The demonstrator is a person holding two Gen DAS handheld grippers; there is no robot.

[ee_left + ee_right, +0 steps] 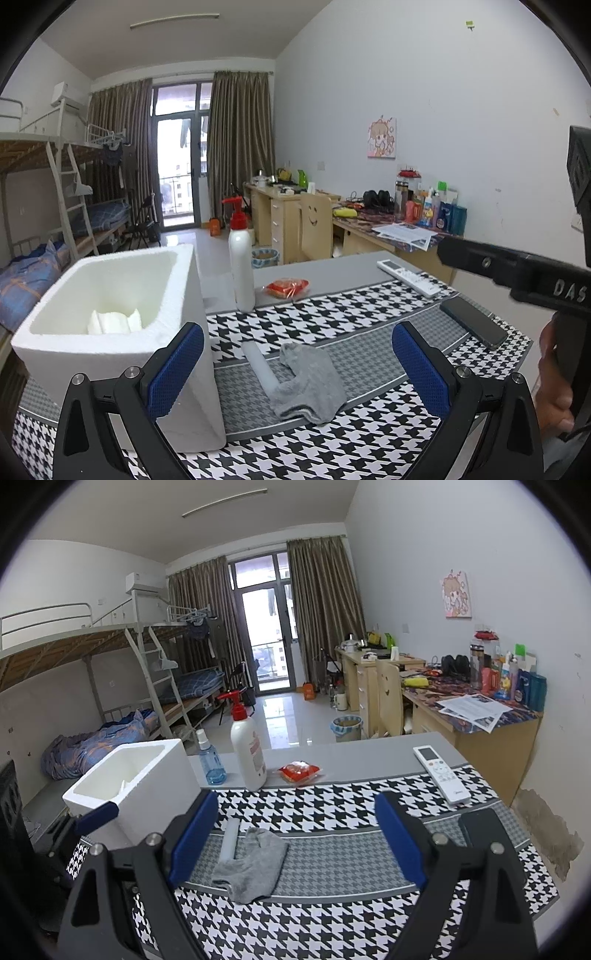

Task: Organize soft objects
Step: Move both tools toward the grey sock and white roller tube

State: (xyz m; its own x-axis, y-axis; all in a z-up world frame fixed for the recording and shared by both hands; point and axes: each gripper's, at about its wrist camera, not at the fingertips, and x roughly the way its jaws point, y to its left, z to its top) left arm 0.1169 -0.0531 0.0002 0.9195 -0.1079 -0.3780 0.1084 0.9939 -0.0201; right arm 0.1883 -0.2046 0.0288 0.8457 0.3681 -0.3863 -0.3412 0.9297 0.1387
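You are at the approach: nothing is picked up yet. The sock lies flat on the tabletop, on the grey band of the checked cloth, with a pale foam roll touching its left edge and partly tucked under it. Just left of both stands the foam box, open at the top, with some white foam pieces already in its bottom; I judge it to be where the soft things go.

Your left gripper is wide open with nothing in it, and the sock sits between its fingers in that view but lower and ahead, not touched. Your right gripper is also wide open and empty, looking at the same sock from a little further right.

The next move calls for one gripper to come down over the sock, pinch a raised fold near its middle, and lift it clear before carrying it left. Decide which hand takes the sock and which takes the roll, since both are aimed at the same spot and could crowd each other.

Mind the box wall, which stands close against the left gripper's left finger. The bottle and the red packet sit behind, well apart from the sock. The phone and remote lie to the right. The near cloth is open room.
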